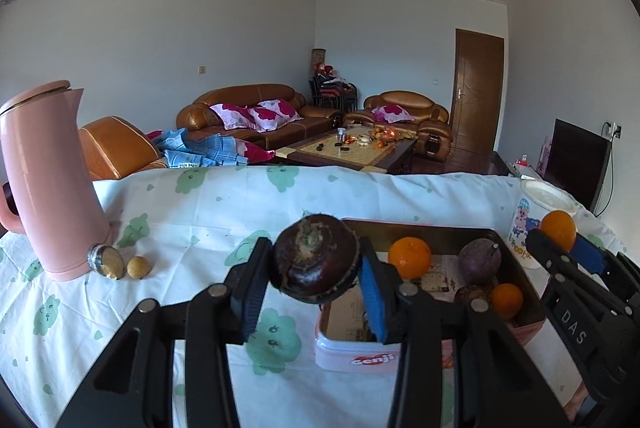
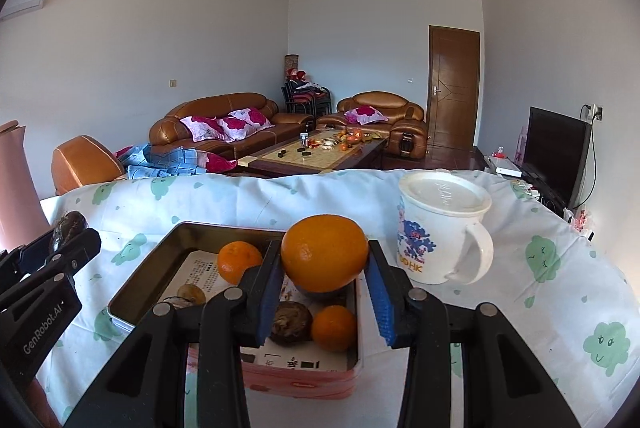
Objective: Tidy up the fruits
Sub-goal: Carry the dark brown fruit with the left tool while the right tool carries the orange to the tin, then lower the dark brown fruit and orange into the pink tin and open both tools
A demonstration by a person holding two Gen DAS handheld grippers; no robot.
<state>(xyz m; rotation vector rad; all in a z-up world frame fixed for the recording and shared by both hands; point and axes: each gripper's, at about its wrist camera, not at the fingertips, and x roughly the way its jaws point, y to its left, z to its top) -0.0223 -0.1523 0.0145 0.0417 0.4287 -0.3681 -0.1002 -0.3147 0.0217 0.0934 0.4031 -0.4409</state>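
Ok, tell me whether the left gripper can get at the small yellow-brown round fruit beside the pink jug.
Probably not yet: the left gripper is shut on a dark purple-brown fruit. The path to the small yellow-brown fruit looks free across the cloth, beside the pink jug.

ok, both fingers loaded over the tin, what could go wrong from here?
1. The dark water chestnut is round and pinched only at its sides by the left gripper; it could roll out.
2. The orange in the right gripper hangs above the tin, which already holds oranges and dark fruit; dropping it could knock them about.
3. The lidded mug stands close beside the right fingers; a sideways swing might tip it.
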